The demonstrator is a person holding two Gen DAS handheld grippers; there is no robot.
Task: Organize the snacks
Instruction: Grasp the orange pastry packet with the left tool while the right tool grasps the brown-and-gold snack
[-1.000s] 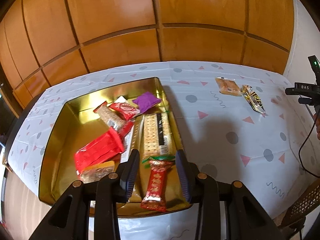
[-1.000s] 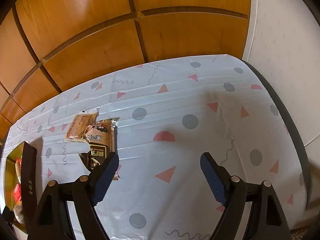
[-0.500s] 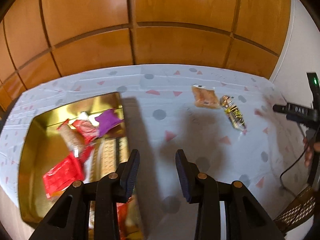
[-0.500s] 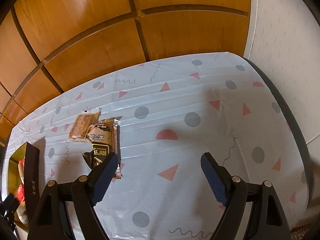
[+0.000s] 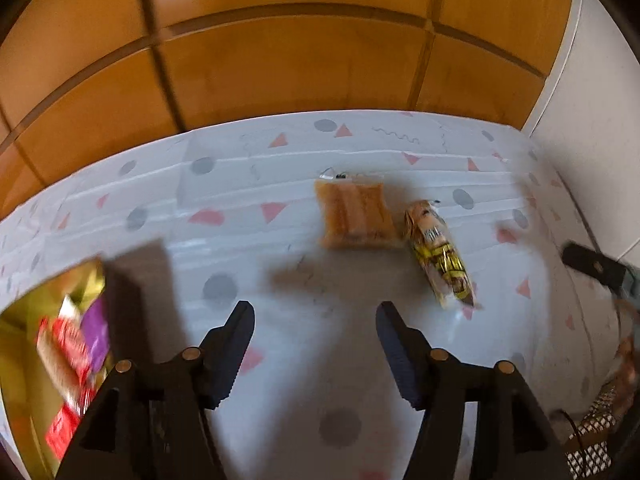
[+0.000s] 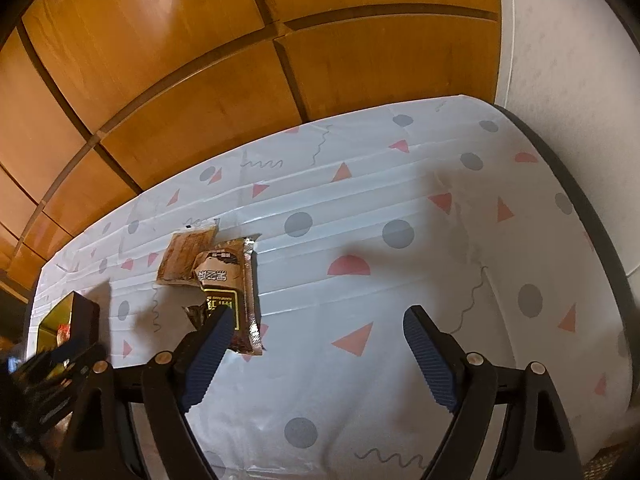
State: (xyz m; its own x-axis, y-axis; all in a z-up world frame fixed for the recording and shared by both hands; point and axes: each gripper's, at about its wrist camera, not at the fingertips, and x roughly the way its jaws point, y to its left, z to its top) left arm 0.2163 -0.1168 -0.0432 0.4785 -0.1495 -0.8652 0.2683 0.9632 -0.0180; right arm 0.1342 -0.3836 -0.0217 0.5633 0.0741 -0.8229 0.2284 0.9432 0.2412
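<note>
Two snacks lie on the patterned tablecloth: a flat orange-brown packet (image 5: 354, 216) (image 6: 185, 254) and a long brown-and-gold wrapped bar (image 5: 440, 256) (image 6: 230, 284). My left gripper (image 5: 314, 326) hangs over bare cloth short of them, its jaws opening, nothing between them. The gold tin (image 5: 24, 320) (image 6: 60, 316) with red and purple snacks sits at the far left. My right gripper (image 6: 318, 324) is open and empty, its left finger just over the bar's near end.
Wooden wall panels (image 5: 280, 60) rise behind the table, a white wall (image 6: 560, 60) to the right. The table's dark edge (image 6: 592, 200) curves along the right. The other gripper's black body (image 5: 592, 266) shows at the right edge of the left wrist view.
My left gripper has swung right, away from the tin and toward the two loose snacks, and its jaws have widened. The red bar seen between them earlier is gone. The right gripper has stayed put.
</note>
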